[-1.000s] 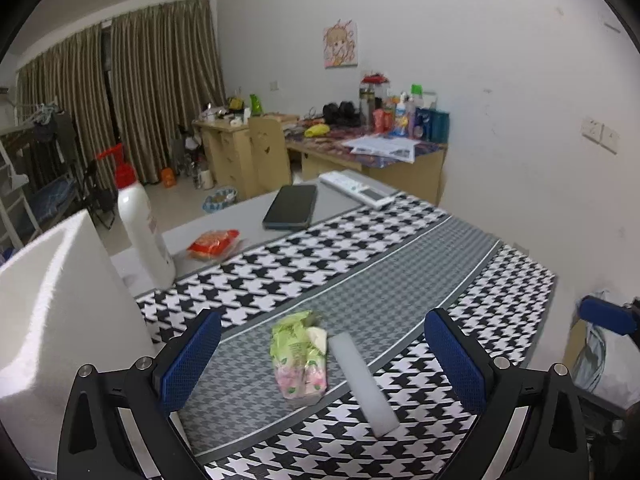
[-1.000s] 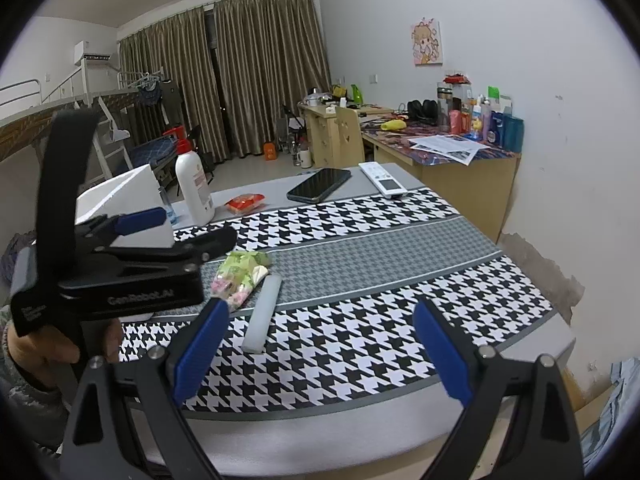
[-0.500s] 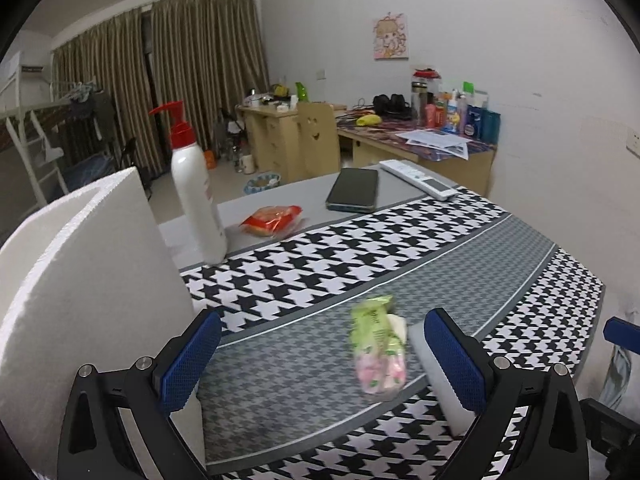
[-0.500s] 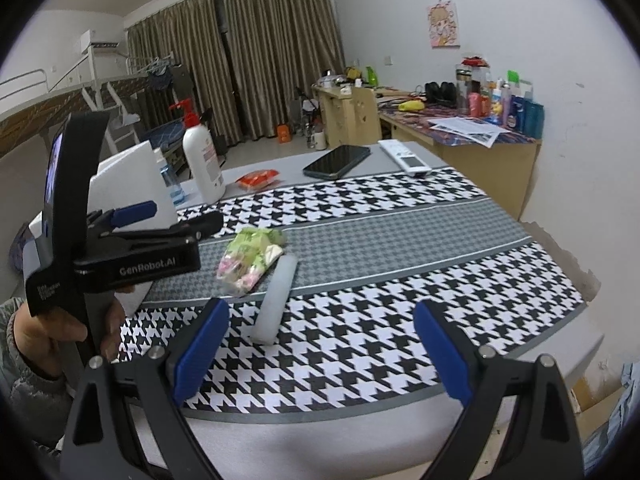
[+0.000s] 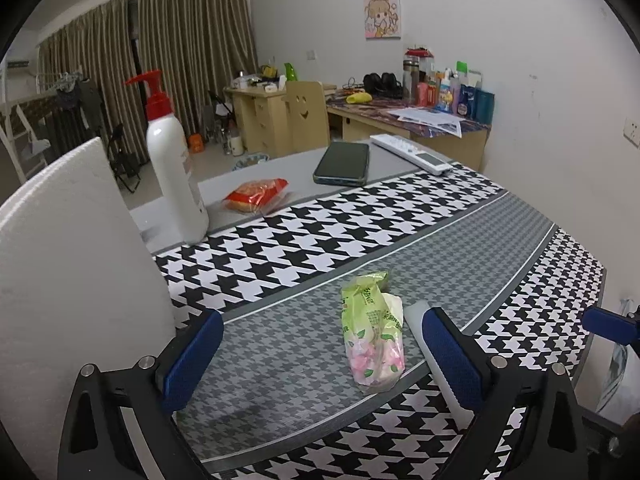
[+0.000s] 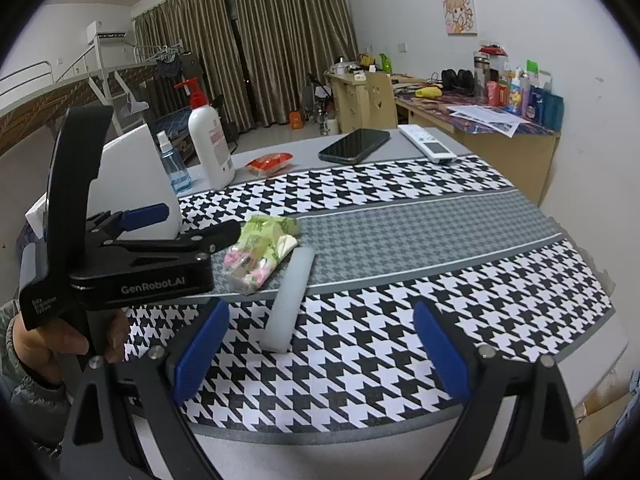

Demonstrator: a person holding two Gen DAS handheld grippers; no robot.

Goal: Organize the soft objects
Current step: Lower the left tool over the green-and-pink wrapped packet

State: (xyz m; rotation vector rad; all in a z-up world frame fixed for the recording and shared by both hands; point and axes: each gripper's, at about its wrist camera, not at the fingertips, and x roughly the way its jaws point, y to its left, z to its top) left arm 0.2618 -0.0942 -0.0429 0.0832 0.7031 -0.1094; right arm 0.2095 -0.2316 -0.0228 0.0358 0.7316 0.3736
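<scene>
Tissue pack, soft, beside foam strip on surface. Left gripper jaws apart, empty; right gripper likewise. Centre, then clamp gently.

1. the cloth on the worktop has black-and-white houndstooth bands on either side of a fine grey check band edged with pale lines.
2. the tissue pack is light green at one end and pink with flowers at the other.
3. the foam strip beside it is plain white.
4. the pump bottle is white with a red pump top.
5. the snack packet is red and orange.
6. the phone is black; the remote is white.
7. the left tongs and right tongs are black with blue pads.
8. the foam board is white.
9. the curtains are olive brown with stripes.
</scene>
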